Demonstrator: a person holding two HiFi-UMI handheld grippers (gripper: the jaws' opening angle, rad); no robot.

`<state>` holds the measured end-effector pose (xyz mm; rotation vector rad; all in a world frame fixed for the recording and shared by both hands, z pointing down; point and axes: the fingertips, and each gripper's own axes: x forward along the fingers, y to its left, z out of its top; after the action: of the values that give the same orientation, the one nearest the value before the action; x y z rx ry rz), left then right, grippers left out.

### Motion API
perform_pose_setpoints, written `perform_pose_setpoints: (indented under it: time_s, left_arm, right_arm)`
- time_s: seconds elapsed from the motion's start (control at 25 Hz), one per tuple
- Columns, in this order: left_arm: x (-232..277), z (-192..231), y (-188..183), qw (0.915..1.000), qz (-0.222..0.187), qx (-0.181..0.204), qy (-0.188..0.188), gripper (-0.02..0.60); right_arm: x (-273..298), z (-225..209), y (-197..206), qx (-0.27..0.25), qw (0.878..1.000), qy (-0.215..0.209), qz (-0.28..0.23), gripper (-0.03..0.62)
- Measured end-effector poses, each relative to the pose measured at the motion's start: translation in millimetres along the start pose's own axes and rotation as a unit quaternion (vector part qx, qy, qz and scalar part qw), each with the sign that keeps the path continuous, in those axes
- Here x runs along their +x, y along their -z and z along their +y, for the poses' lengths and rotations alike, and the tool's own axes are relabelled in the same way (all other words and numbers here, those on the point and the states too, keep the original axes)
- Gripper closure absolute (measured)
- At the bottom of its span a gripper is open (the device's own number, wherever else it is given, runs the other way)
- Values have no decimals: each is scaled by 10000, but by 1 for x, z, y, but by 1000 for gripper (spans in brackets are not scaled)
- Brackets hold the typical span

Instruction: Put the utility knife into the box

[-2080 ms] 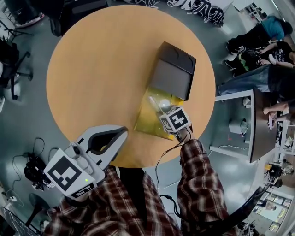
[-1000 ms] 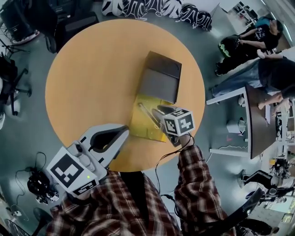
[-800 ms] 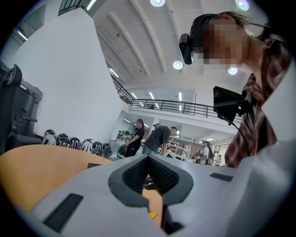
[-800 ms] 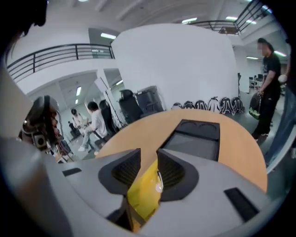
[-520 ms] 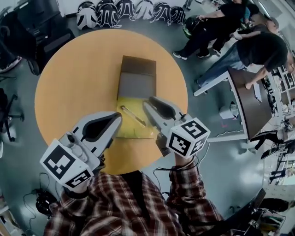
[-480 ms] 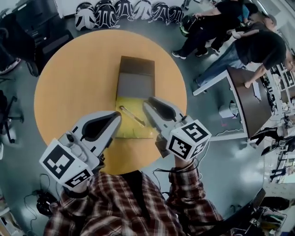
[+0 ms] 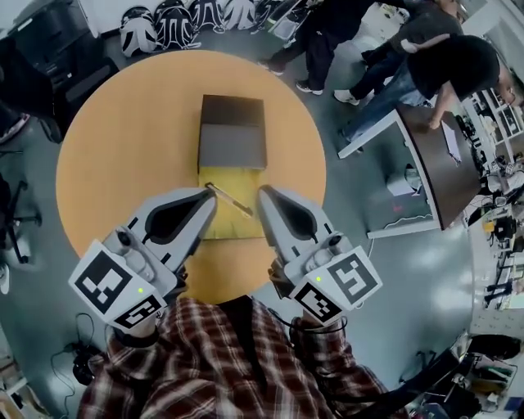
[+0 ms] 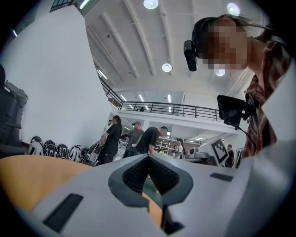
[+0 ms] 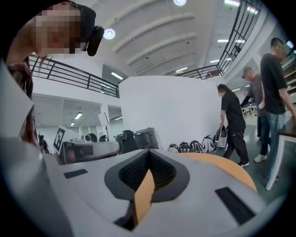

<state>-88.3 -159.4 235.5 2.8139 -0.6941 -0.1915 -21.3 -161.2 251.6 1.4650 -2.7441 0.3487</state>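
Observation:
The utility knife (image 7: 229, 199) lies slantwise inside the yellow tray of the box (image 7: 219, 227), whose dark lid (image 7: 233, 135) is folded back on the far side. The box sits on the round orange table (image 7: 123, 131). Both grippers are raised near my body, side by side at the box's near edge. My left gripper (image 7: 205, 196) is shut and holds nothing; its tips meet in the left gripper view (image 8: 148, 158). The right gripper (image 7: 266, 195) is also shut and holds nothing, with its tips together in the right gripper view (image 9: 149, 153).
Several people stand beyond the table at the upper right (image 7: 426, 57), beside a dark desk (image 7: 430, 168). Backpacks (image 7: 164, 16) line the far wall. A dark chair (image 7: 41, 49) stands at the upper left. Grey floor surrounds the table.
My right gripper has lifted out of the box and drawn back beside the left one, leaving the knife in the yellow tray. Its jaws have gone from wide open to shut.

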Motion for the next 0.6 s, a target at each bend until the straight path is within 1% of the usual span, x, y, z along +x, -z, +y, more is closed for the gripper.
perform_pose_setpoints:
  time_s: [0.36,0.6]
  left_arm:
    - [-9,0,5,10000,-3,-19,-16,571]
    - [-5,0,6,10000,15,-33,-63,571]
  right_arm:
    - [6,12,8,-114,9999,12,70,582]
    - [5,6,7,-88,9999,-7,101,582]
